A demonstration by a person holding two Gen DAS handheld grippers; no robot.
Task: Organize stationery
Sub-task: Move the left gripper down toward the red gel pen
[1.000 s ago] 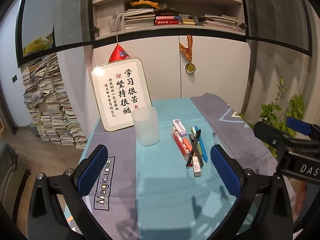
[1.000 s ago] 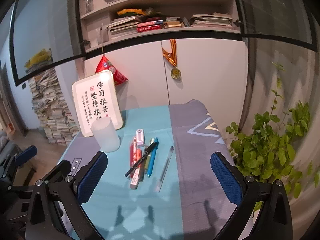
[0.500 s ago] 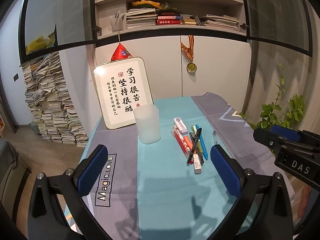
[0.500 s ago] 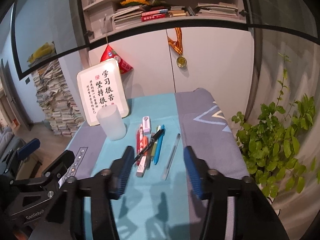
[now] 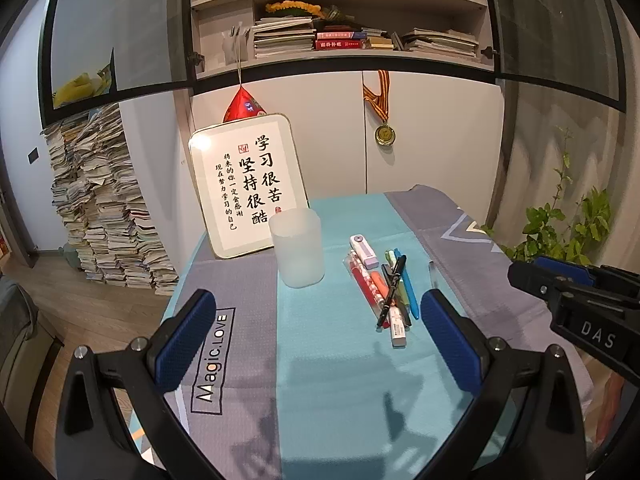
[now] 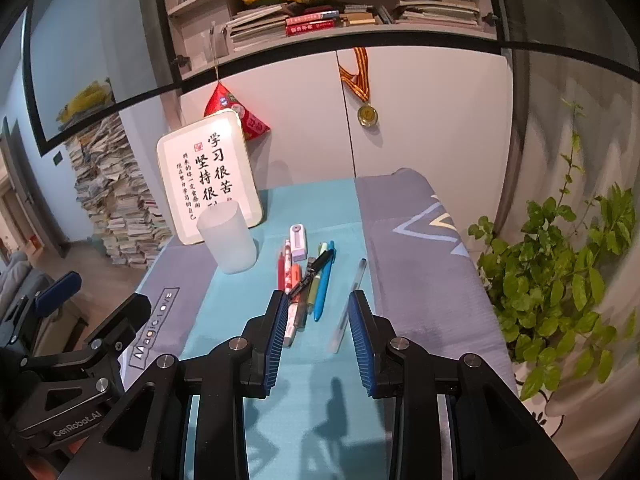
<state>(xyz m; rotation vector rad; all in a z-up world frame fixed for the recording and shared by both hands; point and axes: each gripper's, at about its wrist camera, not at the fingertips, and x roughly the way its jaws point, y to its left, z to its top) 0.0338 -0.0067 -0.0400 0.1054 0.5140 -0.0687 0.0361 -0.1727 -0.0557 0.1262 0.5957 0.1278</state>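
Note:
A frosted cup (image 5: 297, 247) (image 6: 226, 237) stands upright on the teal cloth (image 5: 340, 380). Right of it lies a bunch of pens and markers (image 5: 386, 292) (image 6: 310, 280), with a white-and-lilac eraser (image 5: 364, 246) (image 6: 297, 241) at its far end. A clear pen (image 6: 349, 304) lies apart on the right. My left gripper (image 5: 316, 320) hangs open above the near cloth, with nothing between its fingers. My right gripper (image 6: 319, 312) hovers short of the pens, its jaws closing with nothing between them; from the left wrist it shows at the right edge (image 5: 560, 280).
A framed calligraphy board (image 5: 248, 184) leans at the table's back left, behind the cup. A leafy plant (image 6: 560, 280) stands off the table's right edge. Stacked papers (image 5: 100, 200) pile up on the floor at left. Cabinet doors and bookshelves rise behind the table.
The right gripper's jaws have narrowed from wide open to a small gap, and it has tipped a little toward the pens. The left gripper has stayed put.

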